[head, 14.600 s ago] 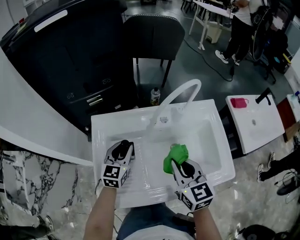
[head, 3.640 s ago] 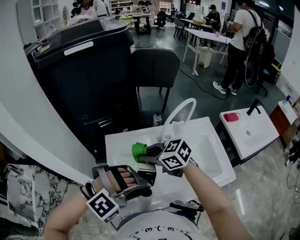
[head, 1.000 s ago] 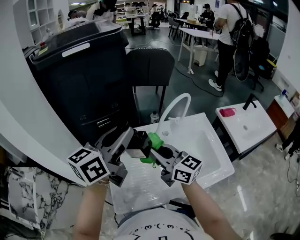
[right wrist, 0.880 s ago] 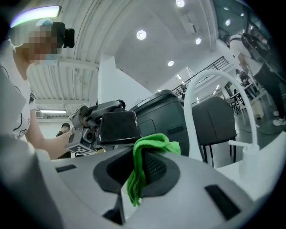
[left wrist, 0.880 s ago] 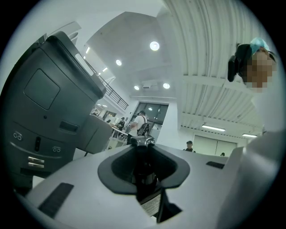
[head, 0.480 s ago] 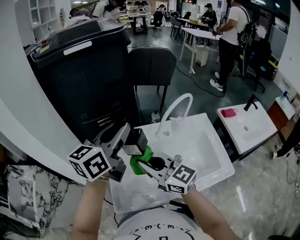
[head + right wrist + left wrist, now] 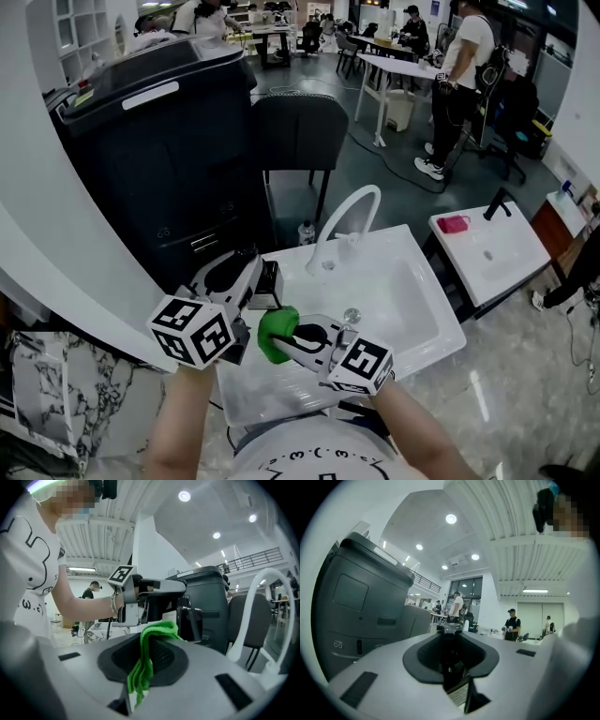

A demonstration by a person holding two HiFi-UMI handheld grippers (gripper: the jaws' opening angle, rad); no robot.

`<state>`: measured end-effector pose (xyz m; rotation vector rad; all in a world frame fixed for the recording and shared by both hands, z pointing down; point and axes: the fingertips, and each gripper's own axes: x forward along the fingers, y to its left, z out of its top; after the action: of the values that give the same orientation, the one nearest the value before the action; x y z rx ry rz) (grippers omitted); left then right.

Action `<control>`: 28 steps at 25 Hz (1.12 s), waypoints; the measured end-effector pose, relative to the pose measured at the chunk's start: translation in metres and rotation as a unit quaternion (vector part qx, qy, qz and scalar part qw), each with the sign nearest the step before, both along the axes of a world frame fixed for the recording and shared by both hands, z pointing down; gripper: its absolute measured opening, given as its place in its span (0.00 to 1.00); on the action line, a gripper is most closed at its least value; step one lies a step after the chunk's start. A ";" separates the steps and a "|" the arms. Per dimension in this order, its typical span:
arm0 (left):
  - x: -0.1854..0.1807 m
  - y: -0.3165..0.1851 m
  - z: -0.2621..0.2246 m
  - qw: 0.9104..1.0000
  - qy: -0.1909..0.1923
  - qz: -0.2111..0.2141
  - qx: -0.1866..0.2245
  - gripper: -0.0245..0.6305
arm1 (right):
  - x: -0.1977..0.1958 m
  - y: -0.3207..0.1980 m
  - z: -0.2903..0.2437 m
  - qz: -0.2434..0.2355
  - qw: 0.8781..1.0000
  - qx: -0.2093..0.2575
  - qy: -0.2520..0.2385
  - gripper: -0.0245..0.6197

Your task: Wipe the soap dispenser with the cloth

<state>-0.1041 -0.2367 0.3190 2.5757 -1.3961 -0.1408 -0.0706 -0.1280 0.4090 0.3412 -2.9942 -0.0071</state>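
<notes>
Head view: a small dark dispenser is held in the air over the left edge of a white sink, pinched in the left claw. Just below it, a green cloth is gripped in the right claw. Whether cloth and dispenser are touching cannot be told.

In the left gripper view, the jaws are seen drawn narrow onto the dispenser's dark body, with a printed label showing underneath. In the right gripper view, the jaws are seen closed on a bunched fold of cloth. Its end sticks out past the tips, and the dispenser is seen close ahead.

The dispenser is judged to be stiff, smooth plastic, probably slick and fairly light. A firm hold across the flat sides of the body seems best. Its pump head is likely the weak part and should not be gripped.

The cloth is judged to be soft, limp and very light. A hold on a thick fold, with a pad left jutting forward, should allow wiping without the jaws scraping.
</notes>
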 end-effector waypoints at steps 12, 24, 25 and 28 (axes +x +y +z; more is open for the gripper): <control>0.029 0.019 0.047 0.975 -0.203 0.046 0.080 0.18 | 0.052 -0.058 -0.099 0.156 0.979 0.131 -0.028 0.11; 0.060 0.021 0.076 0.948 -0.304 0.083 0.043 0.18 | 0.005 -0.085 -0.067 0.112 0.993 0.040 -0.022 0.11; 0.059 0.020 0.076 0.949 -0.300 0.083 0.039 0.18 | 0.004 -0.080 -0.067 0.099 0.994 0.037 -0.027 0.11; 0.054 0.019 0.073 0.956 -0.279 0.086 0.028 0.18 | 0.000 -0.068 -0.066 0.040 0.998 0.008 -0.039 0.11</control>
<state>-0.0503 -0.2177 0.3915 2.9002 -1.3169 0.6300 -0.0705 -0.1957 0.3432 0.4748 -3.0571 -0.0112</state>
